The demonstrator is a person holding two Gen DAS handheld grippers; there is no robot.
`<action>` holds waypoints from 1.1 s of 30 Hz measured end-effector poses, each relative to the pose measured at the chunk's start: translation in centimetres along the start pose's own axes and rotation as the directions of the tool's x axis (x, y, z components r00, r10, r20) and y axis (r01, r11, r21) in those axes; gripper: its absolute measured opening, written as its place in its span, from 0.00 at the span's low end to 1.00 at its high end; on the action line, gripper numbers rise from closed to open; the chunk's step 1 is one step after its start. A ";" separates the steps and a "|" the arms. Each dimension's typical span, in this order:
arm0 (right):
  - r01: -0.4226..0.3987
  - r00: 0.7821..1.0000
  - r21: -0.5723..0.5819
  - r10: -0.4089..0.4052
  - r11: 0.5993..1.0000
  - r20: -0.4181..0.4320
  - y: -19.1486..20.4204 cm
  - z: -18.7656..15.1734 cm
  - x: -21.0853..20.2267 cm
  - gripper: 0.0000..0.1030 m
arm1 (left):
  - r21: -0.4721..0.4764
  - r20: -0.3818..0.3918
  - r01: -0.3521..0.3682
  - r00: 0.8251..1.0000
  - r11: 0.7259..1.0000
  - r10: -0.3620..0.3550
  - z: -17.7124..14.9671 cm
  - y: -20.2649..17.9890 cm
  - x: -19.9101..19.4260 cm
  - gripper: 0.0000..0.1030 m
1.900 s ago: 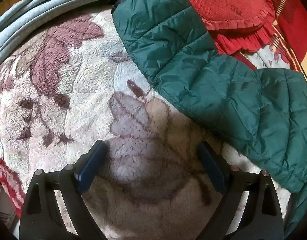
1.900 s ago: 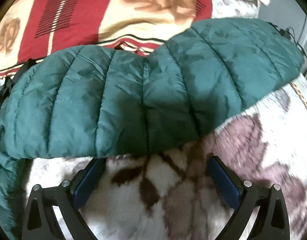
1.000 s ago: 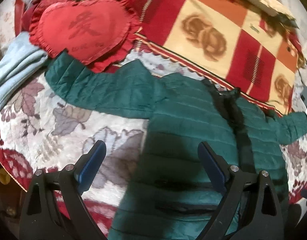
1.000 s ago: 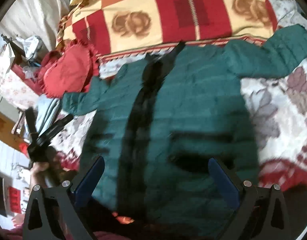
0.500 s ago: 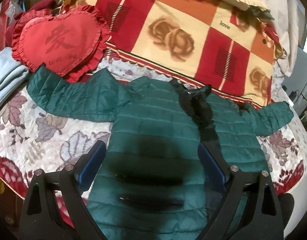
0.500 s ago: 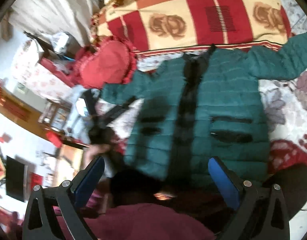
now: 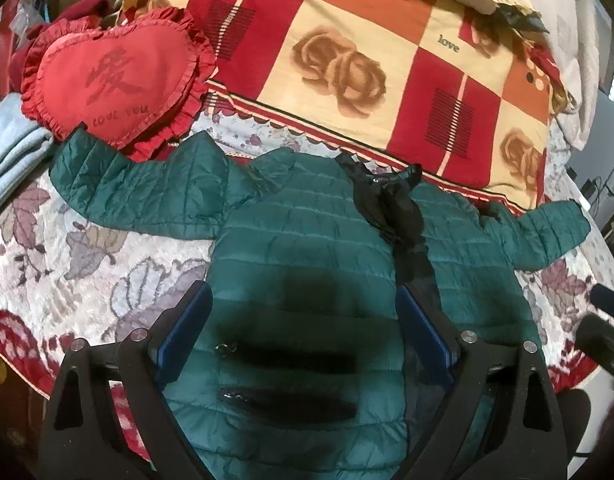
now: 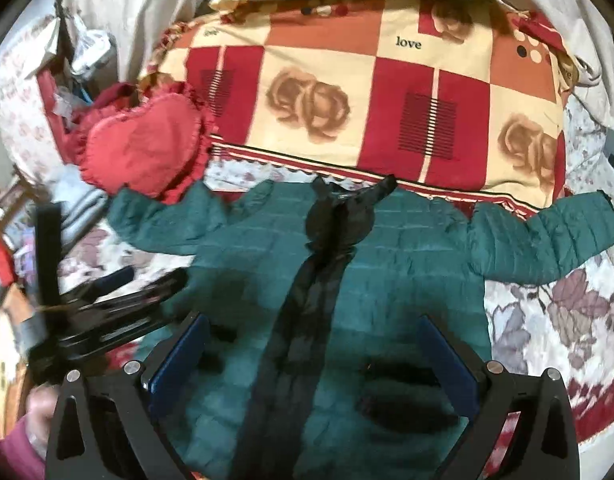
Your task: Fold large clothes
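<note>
Green quilted puffer jacket lies flat, front up, on floral blanket, sleeves spread out to both sides, black collar and front placket nearest checked quilt.

We see the green jacket spread flat across the bed's floral blanket, with bare blanket free to the left and right below each sleeve. The far side is blocked by the checkered quilt, touching the collar, and the red heart pillow lies over the left sleeve's cuff. Both claws hover wide apart above the hem, the left claw crowding the near-left approach.
</note>
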State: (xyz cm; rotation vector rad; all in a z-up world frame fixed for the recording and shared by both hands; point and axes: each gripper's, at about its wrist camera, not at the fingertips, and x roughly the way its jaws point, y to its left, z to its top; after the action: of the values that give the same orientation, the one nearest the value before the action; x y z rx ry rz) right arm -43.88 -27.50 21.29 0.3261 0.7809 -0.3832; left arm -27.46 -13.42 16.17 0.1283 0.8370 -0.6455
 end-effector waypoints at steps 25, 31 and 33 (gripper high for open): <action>0.033 0.999 0.111 -0.032 0.993 -0.017 -3.3 1.5 8.0 1.00 | 0.032 0.032 -0.043 0.999 0.999 0.042 2.2 -2.6 4.5 0.90; 0.054 0.998 0.121 -0.051 0.991 -0.029 -3.7 1.6 8.7 1.00 | 0.047 0.021 -0.048 0.999 0.998 0.047 2.0 -3.1 5.2 0.90; 0.058 0.998 0.119 -0.054 0.991 -0.034 -3.8 1.5 8.9 1.00 | 0.041 0.004 -0.034 0.999 0.999 0.034 1.9 -3.0 5.5 0.90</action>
State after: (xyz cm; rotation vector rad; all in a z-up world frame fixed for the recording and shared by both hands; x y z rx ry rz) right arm -38.89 -33.40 15.22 0.4246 0.8001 -0.4802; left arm -25.27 -19.18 13.93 0.1783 0.8172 -0.6311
